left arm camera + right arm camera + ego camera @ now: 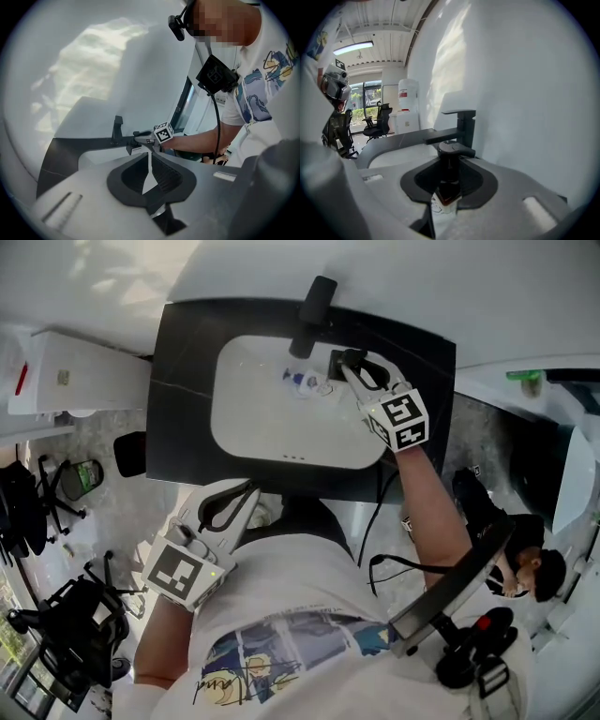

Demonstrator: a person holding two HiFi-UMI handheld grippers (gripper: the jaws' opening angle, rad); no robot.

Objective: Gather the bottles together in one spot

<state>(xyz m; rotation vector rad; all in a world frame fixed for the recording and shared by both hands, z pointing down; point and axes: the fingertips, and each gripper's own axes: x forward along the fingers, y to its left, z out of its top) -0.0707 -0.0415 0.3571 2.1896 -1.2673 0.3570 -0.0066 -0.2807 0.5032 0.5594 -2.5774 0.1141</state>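
From above, a matte black counter (pixel 187 381) holds a smooth white sink (pixel 272 427) with rounded corners, and a square-edged black faucet (pixel 314 310) stands at its 12 o'clock. A small clear bottle with a blue label (pixel 302 381) lies in the basin just below the faucet, near 1 o'clock. The right gripper (pixel 349 367) reaches over the sink's 2 o'clock corner, just beside that bottle, with its marker cube (pixel 403 420) facing up. The left gripper (pixel 246 493) hangs off the counter's near edge at 7 o'clock, close to the person's white shirt. A black cable (pixel 380 512) drops past the counter at 5 o'clock. In the left gripper view the ribbed black pads stand together with only a thin slit between them and nothing in it. Beyond them, at 12 o'clock, are the faucet and the right gripper, in front of a plain white wall (pixel 117 61). In the right gripper view the jaws are partly closed and clamp the neck of an upright pump bottle (pixel 449 173). It has a glossy black cap, a dark neck, amber liquid and a white label below. The faucet stands directly behind it at 12 o'clock. Black office chairs (pixel 377 123) and a white water dispenser (pixel 408 101) stand at 10 o'clock.
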